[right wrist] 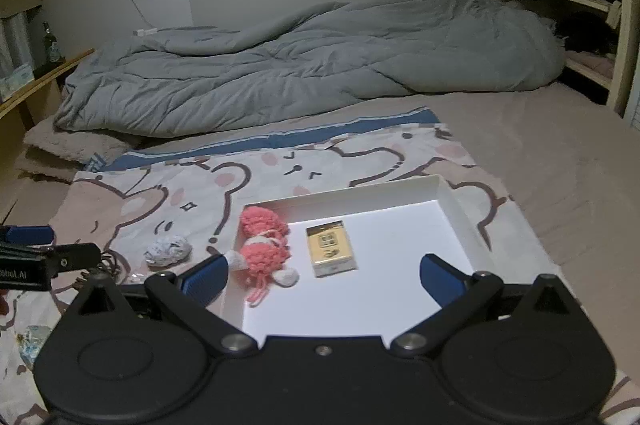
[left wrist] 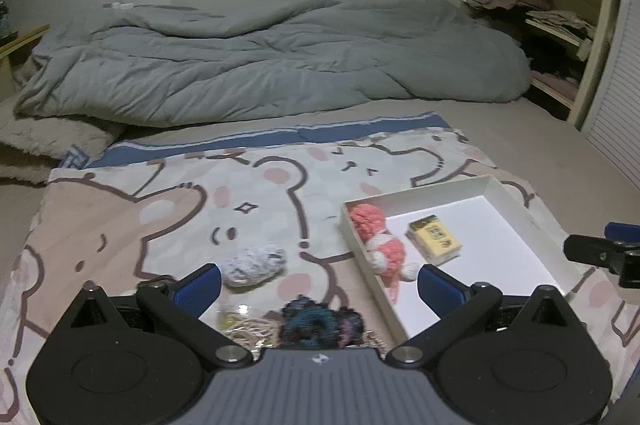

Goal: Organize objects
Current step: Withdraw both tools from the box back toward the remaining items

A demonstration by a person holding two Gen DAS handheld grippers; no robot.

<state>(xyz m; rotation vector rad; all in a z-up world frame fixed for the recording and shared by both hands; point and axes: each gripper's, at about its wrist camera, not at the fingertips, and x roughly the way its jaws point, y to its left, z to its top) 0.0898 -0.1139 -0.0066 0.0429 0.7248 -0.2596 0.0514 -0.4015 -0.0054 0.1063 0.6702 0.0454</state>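
bed: large, grey duvet [left wrist: 260,61] bunched at the far end, well apart from the work area
cartoon sheet [left wrist: 160,209]: spread on the near part of the bed – everything to sort lies on it
white box [right wrist: 452,201]: open tray on the sheet, holds 2 things already – pink knitted doll [right wrist: 264,245] along its left wall, yellow pack [right wrist: 330,253] just beside it, apart from the walls
loose items: grey-white knitted ball [left wrist: 254,263] on the sheet left of the box; dark knitted scrunchie [left wrist: 320,325] and a tan stringy bundle [left wrist: 248,331] nearer the camera, partly hidden by the gripper body
left gripper [left wrist: 320,285]: jaws spread wide, nothing between the pads; ball just beyond its left finger, scrunchie under and between the fingers
right gripper [right wrist: 324,277]: jaws wide apart, empty, hovering over the box's near floor
step: between picks – 2 items boxed, at least 3 left outside
next move: likely left gripper lowers onto ball or scrunchie, closes softly on the yarn, carries it right over the box wall
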